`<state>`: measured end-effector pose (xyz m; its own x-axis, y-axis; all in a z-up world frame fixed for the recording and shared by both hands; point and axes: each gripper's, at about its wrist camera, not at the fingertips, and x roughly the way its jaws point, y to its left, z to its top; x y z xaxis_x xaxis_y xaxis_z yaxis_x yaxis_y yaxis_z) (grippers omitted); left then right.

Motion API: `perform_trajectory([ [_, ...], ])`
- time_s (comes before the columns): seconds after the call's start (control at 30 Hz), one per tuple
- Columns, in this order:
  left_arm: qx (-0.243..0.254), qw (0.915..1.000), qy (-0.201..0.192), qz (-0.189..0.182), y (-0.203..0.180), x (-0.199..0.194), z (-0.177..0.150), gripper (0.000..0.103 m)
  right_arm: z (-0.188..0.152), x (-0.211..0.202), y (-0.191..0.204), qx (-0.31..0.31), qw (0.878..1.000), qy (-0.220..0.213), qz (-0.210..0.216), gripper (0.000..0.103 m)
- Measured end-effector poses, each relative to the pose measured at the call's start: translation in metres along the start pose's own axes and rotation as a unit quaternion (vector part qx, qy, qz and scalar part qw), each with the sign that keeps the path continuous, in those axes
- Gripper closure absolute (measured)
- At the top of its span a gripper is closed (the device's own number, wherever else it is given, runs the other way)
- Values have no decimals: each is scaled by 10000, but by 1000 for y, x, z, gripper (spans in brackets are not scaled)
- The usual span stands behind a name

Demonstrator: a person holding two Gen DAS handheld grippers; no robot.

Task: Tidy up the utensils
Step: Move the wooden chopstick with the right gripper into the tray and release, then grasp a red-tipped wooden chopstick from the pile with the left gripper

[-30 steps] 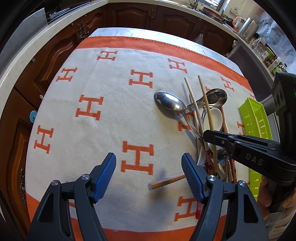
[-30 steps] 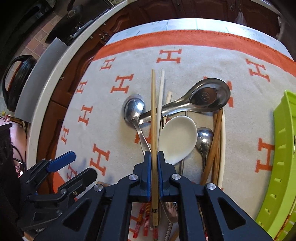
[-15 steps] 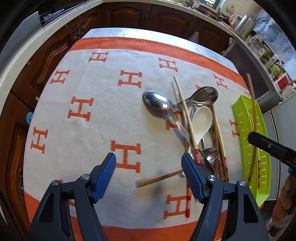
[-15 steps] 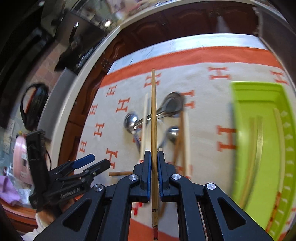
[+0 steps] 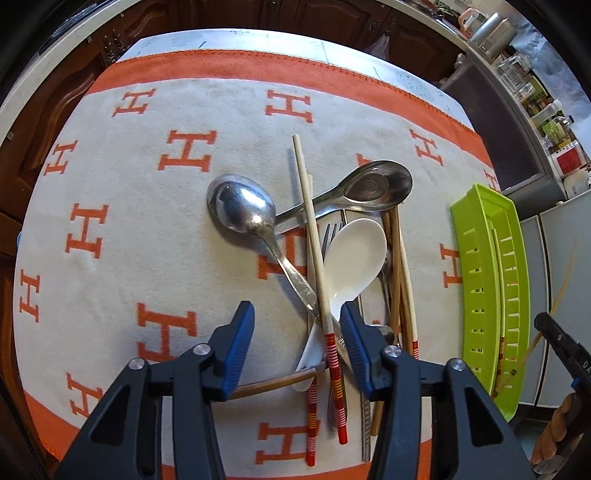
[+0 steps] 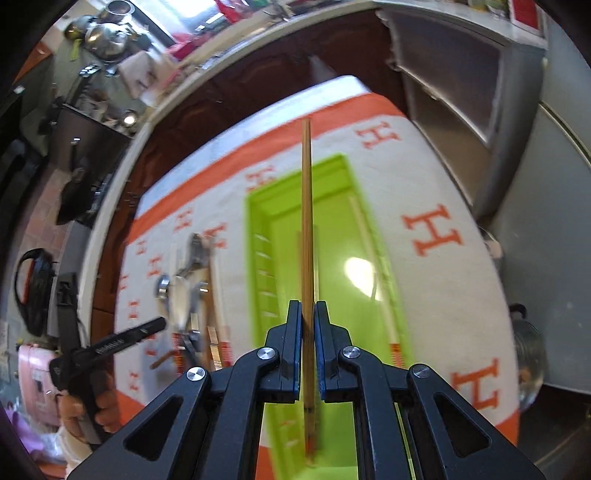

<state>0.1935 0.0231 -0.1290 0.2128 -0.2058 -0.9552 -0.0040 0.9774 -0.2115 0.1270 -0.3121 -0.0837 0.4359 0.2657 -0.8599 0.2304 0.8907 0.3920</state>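
My right gripper (image 6: 307, 321) is shut on a wooden chopstick (image 6: 306, 206) and holds it lengthwise above the green utensil tray (image 6: 332, 236). The tray (image 5: 484, 280) has chopsticks lying in it. My left gripper (image 5: 297, 332) is open, low over the utensil pile. Its fingers straddle a red-striped chopstick (image 5: 314, 251), the handle of a steel spoon (image 5: 242, 206) and the handle of a white ceramic spoon (image 5: 354, 258). A steel ladle spoon (image 5: 376, 182), a fork (image 5: 330, 232) and more chopsticks (image 5: 400, 273) lie in the pile.
An orange and cream cloth with H marks (image 5: 147, 177) covers the table. Dark wooden cabinets (image 5: 332, 18) stand behind it. A grey appliance (image 5: 554, 236) stands past the table's right edge. The right gripper shows at the far right of the left wrist view (image 5: 561, 336).
My right gripper has carried the chopstick from the pile rightward to above the green tray. My left gripper has moved right and forward, over the pile, still open.
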Motion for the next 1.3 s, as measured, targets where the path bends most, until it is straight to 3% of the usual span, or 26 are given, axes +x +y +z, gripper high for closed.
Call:
perform_trajectory([
  [0.2, -74, 9996, -102, 258, -7, 1, 15, 62, -3, 19, -24, 66, 9986, 235, -472, 94],
  [0.4, -114, 9994, -75, 314, -8, 6, 29, 84, -4, 21, -27, 209, 9992, 160, -311, 89],
  [0.9, 1, 9994, 38, 353, -20, 16, 33, 84, -5, 31, -19, 209, 9994, 194, -210, 89],
  [1.2, 308, 9976, 71, 623, -38, 21, 23, 84, -6, 33, -18, 234, 9993, 177, -219, 88],
  [1.3, 407, 9959, -7, 804, -43, 23, 21, 93, -6, 34, -19, 245, 9992, 196, -230, 89],
])
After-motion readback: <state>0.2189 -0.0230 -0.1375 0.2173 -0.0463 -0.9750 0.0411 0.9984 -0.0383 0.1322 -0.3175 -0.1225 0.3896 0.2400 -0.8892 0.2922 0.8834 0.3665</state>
